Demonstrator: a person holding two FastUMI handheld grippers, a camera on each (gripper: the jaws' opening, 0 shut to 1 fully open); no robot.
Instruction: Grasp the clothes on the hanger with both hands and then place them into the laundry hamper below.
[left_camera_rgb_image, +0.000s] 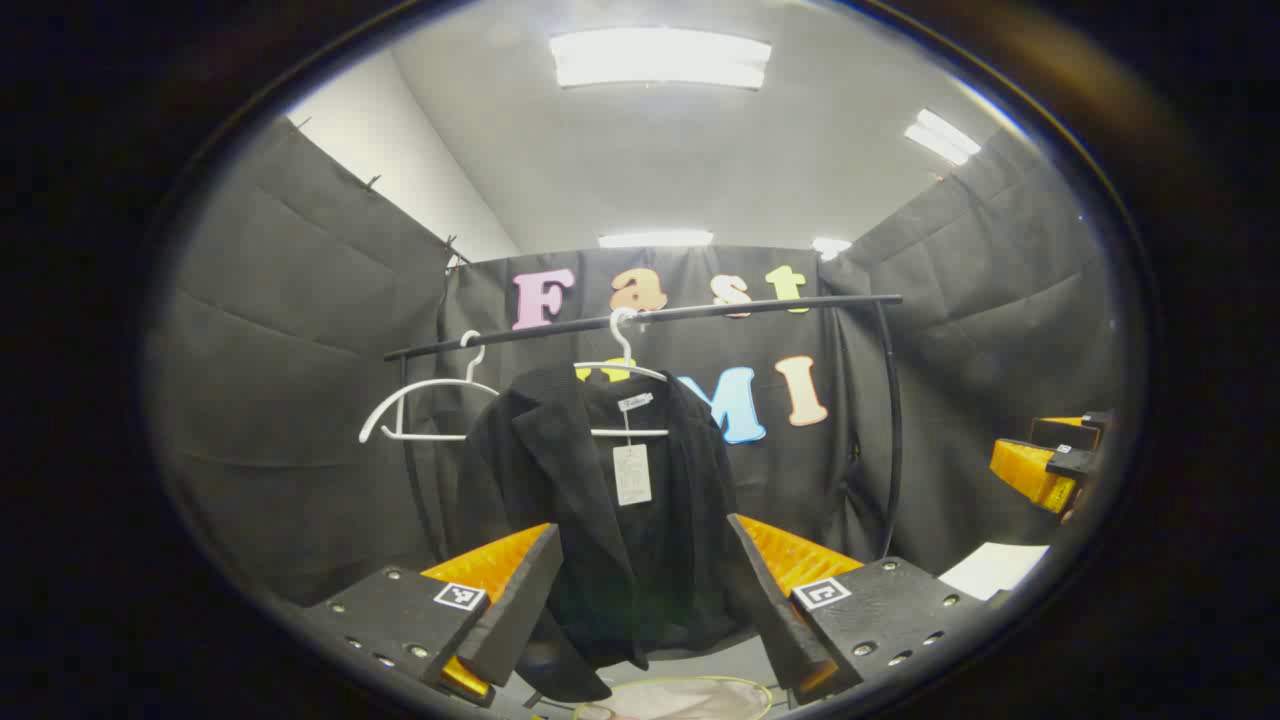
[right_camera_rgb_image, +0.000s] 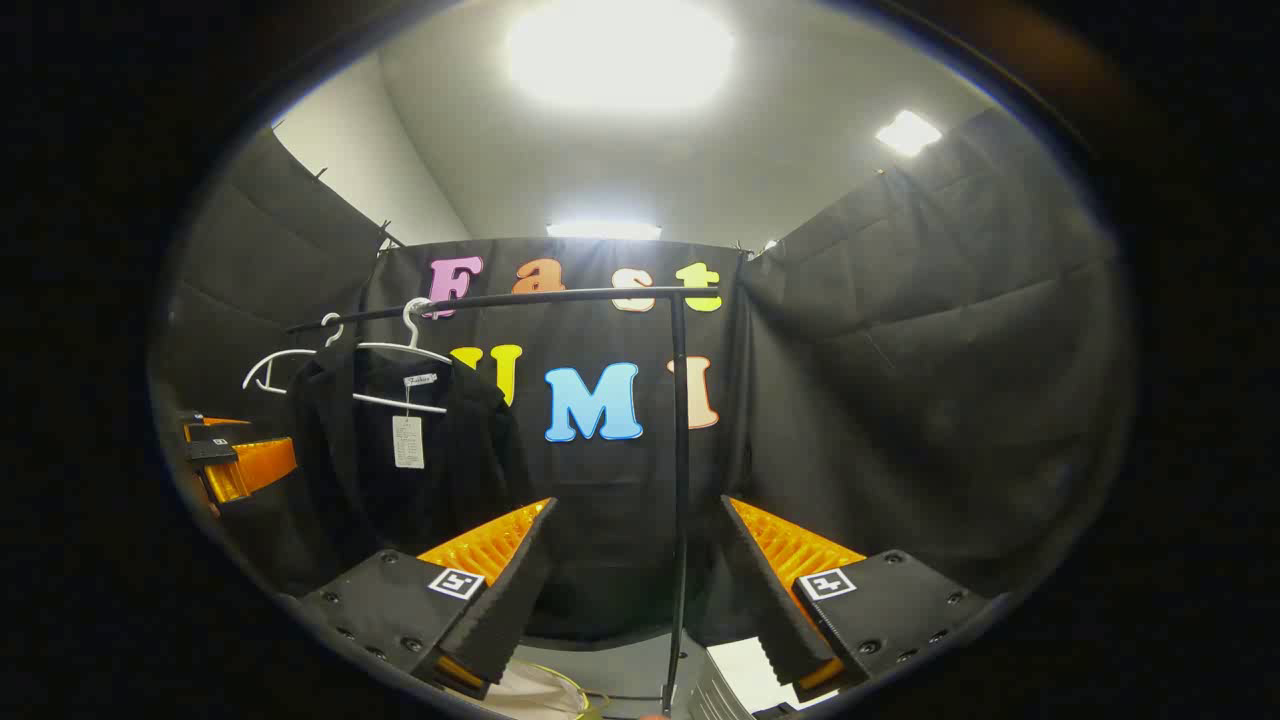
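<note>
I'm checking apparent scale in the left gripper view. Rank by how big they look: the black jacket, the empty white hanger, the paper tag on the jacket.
1. black jacket, largest
2. empty white hanger
3. paper tag, smallest

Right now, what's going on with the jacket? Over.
Both tools open: left, right. Black jacket on its hanger, untouched. Nothing blocking.

Before the black jacket (left_camera_rgb_image: 610, 500) the air is free for a gripper to pass. Beside the jacket an empty white hanger (left_camera_rgb_image: 420, 410) hangs on the rail (left_camera_rgb_image: 640, 320), and the rail's upright post (right_camera_rgb_image: 681, 460) stands near it.
</note>
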